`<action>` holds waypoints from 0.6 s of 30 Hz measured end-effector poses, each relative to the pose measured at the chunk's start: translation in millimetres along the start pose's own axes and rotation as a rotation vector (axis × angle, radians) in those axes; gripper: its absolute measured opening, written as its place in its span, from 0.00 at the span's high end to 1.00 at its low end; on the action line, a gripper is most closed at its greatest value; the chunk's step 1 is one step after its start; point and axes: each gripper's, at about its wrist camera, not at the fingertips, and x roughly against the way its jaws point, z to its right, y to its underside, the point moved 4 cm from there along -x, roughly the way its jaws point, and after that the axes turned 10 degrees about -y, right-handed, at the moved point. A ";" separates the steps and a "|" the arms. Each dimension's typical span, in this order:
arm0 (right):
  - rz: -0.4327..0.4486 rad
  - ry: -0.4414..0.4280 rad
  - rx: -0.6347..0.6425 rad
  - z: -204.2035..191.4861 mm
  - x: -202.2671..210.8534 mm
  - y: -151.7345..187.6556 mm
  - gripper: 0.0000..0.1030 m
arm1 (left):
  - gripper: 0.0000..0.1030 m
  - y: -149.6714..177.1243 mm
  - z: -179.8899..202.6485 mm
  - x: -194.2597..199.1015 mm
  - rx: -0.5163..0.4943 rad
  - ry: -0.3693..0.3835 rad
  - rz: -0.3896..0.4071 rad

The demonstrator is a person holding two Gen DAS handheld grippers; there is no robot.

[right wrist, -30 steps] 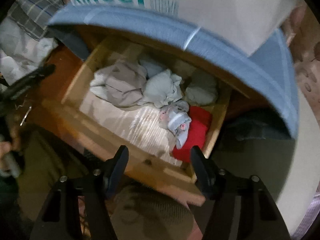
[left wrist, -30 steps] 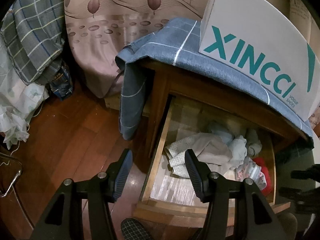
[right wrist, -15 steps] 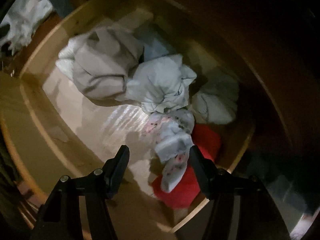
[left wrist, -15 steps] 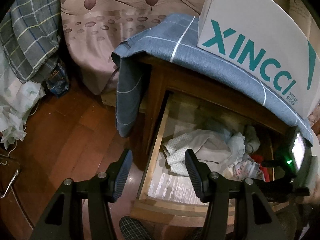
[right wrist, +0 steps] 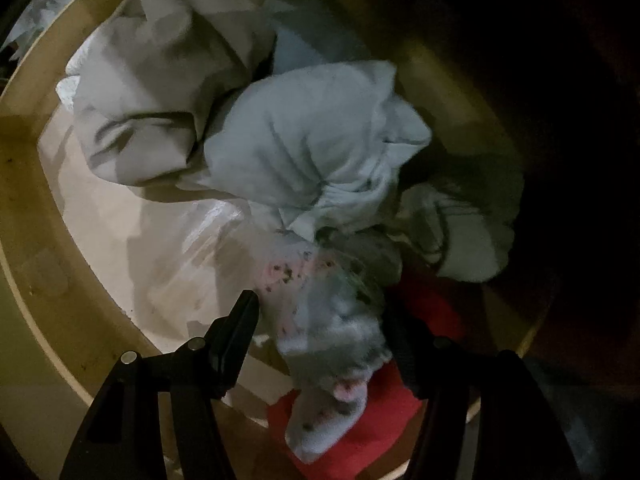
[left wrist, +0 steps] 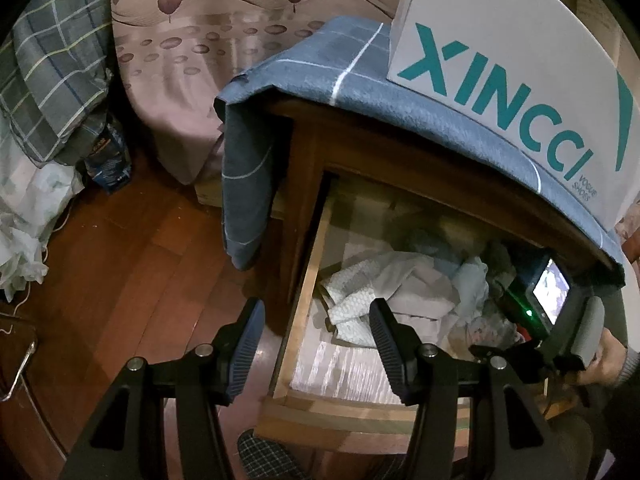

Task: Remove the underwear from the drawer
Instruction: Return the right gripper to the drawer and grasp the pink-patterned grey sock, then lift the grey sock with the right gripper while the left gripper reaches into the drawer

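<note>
Drawer (left wrist: 304,300) is seen pulled open under a wooden nightstand (left wrist: 308,168) in the left wrist view, lower centre of frame; only that view shows the blue-grey checked cloth (left wrist: 304,68) draped over the top, one white XINCCI shoe box (left wrist: 512,64) at upper right, and the wood floor (left wrist: 132,248) at left. Left gripper (left wrist: 316,340) is held above the drawer's left edge, fingers spread, nothing between them. Right gripper's body with its lit screen (left wrist: 548,296) is seen reaching into the drawer at right.

Contents are resolved only in the right wrist view: five garments are counted, one beige (right wrist: 160,92), one pale blue (right wrist: 320,140), one whitish in shadow (right wrist: 472,232), one red (right wrist: 384,420), one floral-print underwear (right wrist: 320,320). Right gripper (right wrist: 320,320) is lowered inside the drawer, fingers spread on either side of the floral underwear, lower centre; contact cannot be told.
</note>
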 end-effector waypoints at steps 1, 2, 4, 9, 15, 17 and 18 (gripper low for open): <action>-0.002 -0.008 -0.004 0.2 -1.6 0.1 0.42 | 0.46 0.0 0.3 -0.3 0.000 0.001 -0.001; -0.005 -0.017 -0.011 0.6 -2.6 0.7 0.43 | 0.46 0.2 0.6 -0.4 0.000 0.001 -0.002; -0.006 -0.038 -0.028 3.7 -2.5 1.3 0.51 | 0.46 0.0 1.1 -0.7 -0.001 0.002 -0.005; -0.022 -0.049 -0.059 15.1 -3.2 14.6 0.68 | 0.46 -0.2 3.3 -1.3 -0.006 0.003 -0.006; 0.006 -0.072 -0.093 9.2 19.8 28.4 0.75 | 0.46 1.2 5.0 -2.1 -0.013 0.009 -0.016; 0.028 -0.080 -0.112 5.6 32.0 35.4 0.75 | 0.46 1.7 5.2 -3.0 -0.016 0.011 -0.020; 0.045 -0.099 -0.132 5.3 38.8 37.8 0.76 | 0.46 2.0 5.8 -3.8 -0.020 0.011 -0.025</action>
